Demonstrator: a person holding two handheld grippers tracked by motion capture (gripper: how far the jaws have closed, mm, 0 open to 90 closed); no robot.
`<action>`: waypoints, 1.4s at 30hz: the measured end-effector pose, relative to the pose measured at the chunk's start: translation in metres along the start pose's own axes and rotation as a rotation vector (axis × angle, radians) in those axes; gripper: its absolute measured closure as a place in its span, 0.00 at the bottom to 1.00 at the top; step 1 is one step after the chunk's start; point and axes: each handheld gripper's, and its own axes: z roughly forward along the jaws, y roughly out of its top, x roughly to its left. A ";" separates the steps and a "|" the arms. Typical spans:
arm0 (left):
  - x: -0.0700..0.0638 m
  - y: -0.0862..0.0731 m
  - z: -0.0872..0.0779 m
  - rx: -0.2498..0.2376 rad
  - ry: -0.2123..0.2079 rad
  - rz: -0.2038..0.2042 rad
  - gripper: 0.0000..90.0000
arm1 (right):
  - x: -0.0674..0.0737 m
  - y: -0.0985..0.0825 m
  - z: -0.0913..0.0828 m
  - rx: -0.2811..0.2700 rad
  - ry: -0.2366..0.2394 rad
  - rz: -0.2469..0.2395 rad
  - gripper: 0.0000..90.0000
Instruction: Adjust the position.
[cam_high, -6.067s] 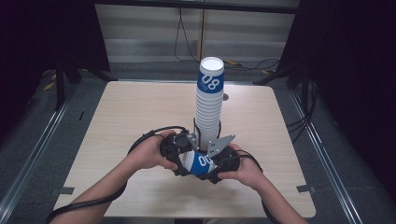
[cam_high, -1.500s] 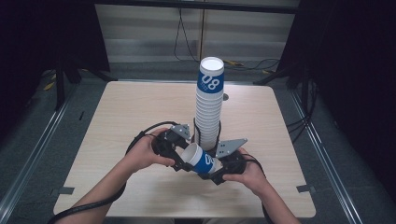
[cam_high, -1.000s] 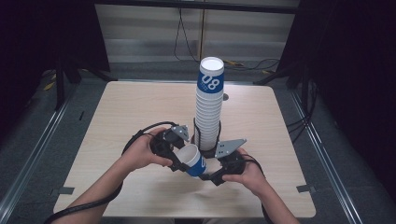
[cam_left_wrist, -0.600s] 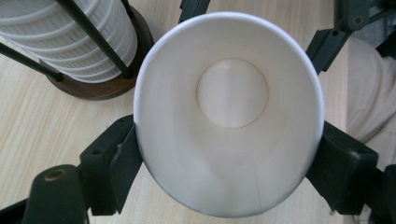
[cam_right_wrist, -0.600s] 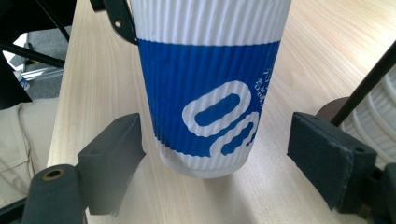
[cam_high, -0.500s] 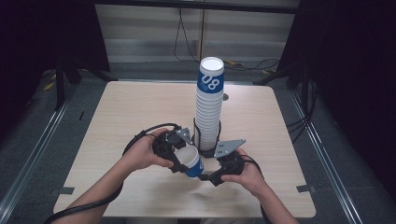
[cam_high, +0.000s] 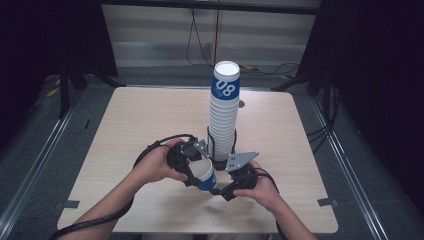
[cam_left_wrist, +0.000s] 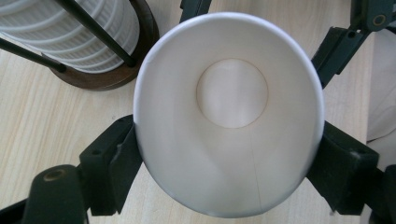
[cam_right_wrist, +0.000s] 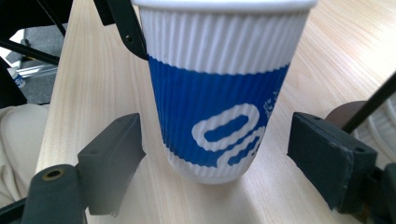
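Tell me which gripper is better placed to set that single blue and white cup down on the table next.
Left. The left gripper clamps the cup at its rim, both jaws pressed to it. The right gripper has just been opening, with gaps either side of the cup.

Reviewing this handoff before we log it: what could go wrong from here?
1. Only the left claw grips the cup, at the rim; the right claw has just opened, so the cup could tilt or slip.
2. The tall cup stack in its holder stands close behind; a careless swing could knock it.
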 end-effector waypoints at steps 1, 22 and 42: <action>-0.001 0.000 0.001 -0.002 -0.002 -0.002 0.21 | 0.001 0.000 0.001 -0.001 -0.004 0.002 0.19; -0.001 0.005 0.010 0.007 -0.023 0.002 0.19 | 0.004 -0.008 0.014 0.010 -0.025 -0.061 0.30; 0.003 -0.004 -0.001 -0.013 -0.055 -0.030 0.17 | -0.002 -0.020 0.021 0.044 0.019 -0.059 0.58</action>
